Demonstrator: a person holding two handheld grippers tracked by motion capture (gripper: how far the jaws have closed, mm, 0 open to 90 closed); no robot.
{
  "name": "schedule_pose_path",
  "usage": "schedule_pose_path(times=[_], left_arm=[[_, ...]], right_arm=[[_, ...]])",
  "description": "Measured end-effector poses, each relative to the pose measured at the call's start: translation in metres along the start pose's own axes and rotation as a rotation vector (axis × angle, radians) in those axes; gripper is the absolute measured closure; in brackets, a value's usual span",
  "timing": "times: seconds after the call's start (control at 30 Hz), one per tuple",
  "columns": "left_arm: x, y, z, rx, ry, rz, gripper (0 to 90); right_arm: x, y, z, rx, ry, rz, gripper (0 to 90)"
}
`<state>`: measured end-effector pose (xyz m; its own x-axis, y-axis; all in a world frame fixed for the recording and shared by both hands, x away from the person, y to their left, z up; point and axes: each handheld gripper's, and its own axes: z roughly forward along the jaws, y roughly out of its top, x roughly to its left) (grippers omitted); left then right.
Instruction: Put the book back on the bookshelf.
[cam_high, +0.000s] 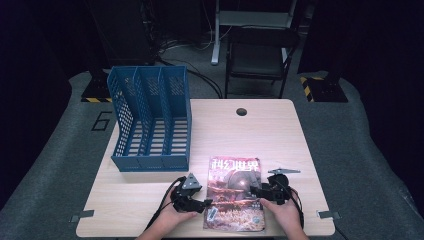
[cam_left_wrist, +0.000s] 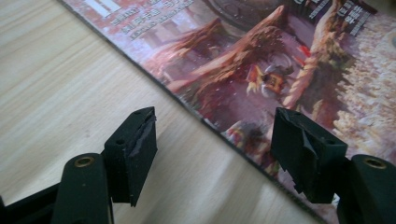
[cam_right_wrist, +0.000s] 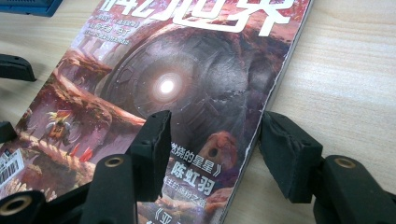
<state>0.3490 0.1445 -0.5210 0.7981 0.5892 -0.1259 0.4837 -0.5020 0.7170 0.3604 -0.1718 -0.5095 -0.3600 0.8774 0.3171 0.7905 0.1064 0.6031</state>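
The magazine (cam_high: 235, 192) lies flat at the table's (cam_high: 260, 135) six o'clock edge. Left gripper (cam_high: 192, 197) sits at its nine o'clock side, jaws apart astride the edge; right gripper (cam_high: 270, 191) at three o'clock, jaws apart likewise. Blue file rack (cam_high: 150, 120) stands at ten o'clock.

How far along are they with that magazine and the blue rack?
Early on. The magazine lies flat on the table; the blue file rack stands empty. Left gripper and right gripper are open, straddling its side edges. Gripping, lifting and probably filing remain.
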Motion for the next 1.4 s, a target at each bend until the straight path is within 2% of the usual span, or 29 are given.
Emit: schedule_pose_path(times=[0.1,0.2,0.27,0.33,0.5,0.6,0.67,0.9,0.97,1.03,1.17,1.2,1.27,1.4], left_arm=[[-0.003,0.001,0.002,-0.004,-0.002,-0.013,32.3],[-0.009,0.001,0.004,-0.004,0.001,0.004,34.0],[-0.012,0.001,0.005,-0.011,-0.004,-0.005,36.0],[-0.014,0.002,0.005,-0.009,0.006,0.010,38.0],[-0.019,0.001,0.005,-0.006,0.016,0.012,38.1],[-0.022,0.000,0.006,-0.016,0.029,0.004,37.9],[-0.024,-0.001,0.006,-0.023,0.031,-0.017,37.8],[-0.028,-0.004,0.006,-0.041,0.053,-0.018,37.6],[-0.028,-0.005,0.006,-0.049,0.042,-0.020,37.5],[-0.028,-0.006,0.006,-0.051,0.046,-0.018,37.5],[-0.028,-0.005,0.006,-0.052,0.049,-0.020,37.5],[-0.028,-0.005,0.006,-0.050,0.046,-0.019,37.5],[-0.028,-0.006,0.006,-0.060,0.048,-0.019,37.5],[-0.028,-0.007,0.006,-0.059,0.050,-0.019,37.5]], right_arm=[[-0.001,0.000,0.000,-0.001,0.004,-0.007,44.1],[-0.001,0.000,-0.001,-0.004,0.008,0.000,44.3],[-0.002,0.000,-0.001,-0.009,0.007,-0.008,44.3],[-0.002,0.001,-0.001,-0.022,0.009,-0.017,44.3],[-0.003,0.002,-0.001,-0.035,0.024,-0.009,44.0],[-0.004,0.003,0.000,-0.035,0.023,-0.011,43.9],[-0.004,0.003,0.000,-0.036,0.023,-0.008,43.9],[-0.004,0.005,0.001,-0.034,0.027,-0.022,42.7],[-0.004,0.005,0.000,-0.029,0.025,-0.027,42.6],[-0.001,0.003,0.000,-0.007,0.002,-0.041,42.7],[0.000,0.001,0.001,0.009,-0.011,-0.058,42.2],[0.000,0.000,0.001,0.008,-0.008,-0.055,42.0],[-0.001,0.001,0.000,0.006,0.013,0.006,41.8],[-0.004,0.001,0.000,-0.002,0.033,0.040,42.6]])
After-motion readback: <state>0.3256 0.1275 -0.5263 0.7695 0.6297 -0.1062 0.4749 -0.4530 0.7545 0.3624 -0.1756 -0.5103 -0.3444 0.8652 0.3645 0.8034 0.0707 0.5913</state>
